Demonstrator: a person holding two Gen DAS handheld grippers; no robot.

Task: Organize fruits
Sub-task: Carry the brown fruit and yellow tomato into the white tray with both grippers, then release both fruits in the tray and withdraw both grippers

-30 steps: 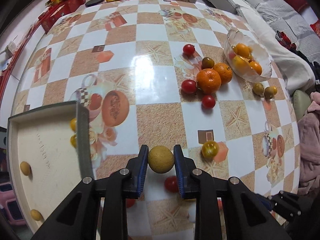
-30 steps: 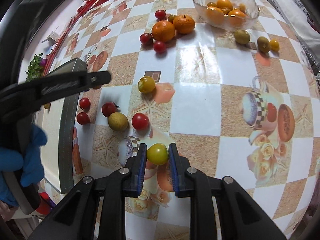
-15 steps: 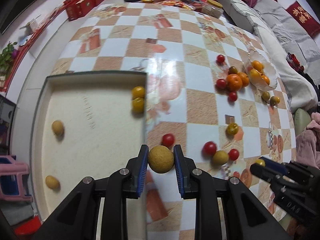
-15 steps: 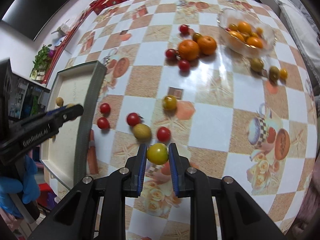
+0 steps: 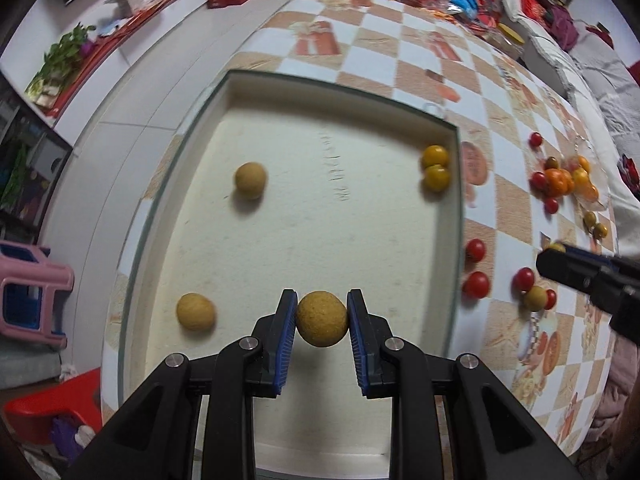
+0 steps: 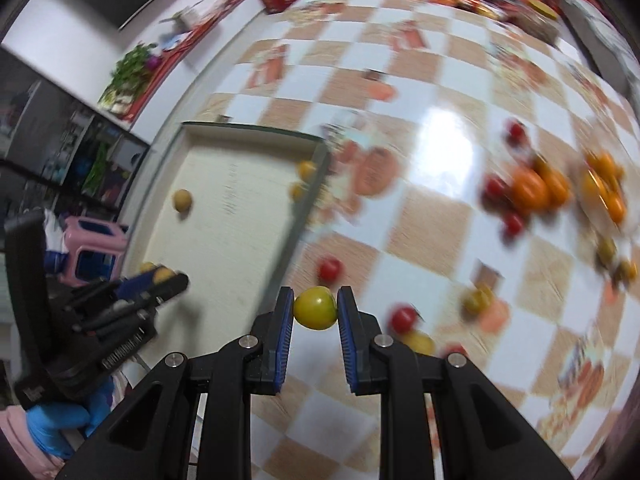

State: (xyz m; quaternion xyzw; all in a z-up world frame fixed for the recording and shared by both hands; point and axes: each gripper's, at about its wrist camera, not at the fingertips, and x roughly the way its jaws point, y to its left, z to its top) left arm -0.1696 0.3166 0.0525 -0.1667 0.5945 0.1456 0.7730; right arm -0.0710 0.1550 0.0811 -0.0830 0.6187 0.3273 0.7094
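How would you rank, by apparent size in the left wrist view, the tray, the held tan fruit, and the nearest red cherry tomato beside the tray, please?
1. Tray, by far the largest.
2. Tan round fruit held in the left tongs; it sits nearest the camera, which enlarges it.
3. Red cherry tomato, smallest.

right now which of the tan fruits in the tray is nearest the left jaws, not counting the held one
The tan fruit by the tray's near-left corner, just left of the left gripper; the other one lies farther up the tray.
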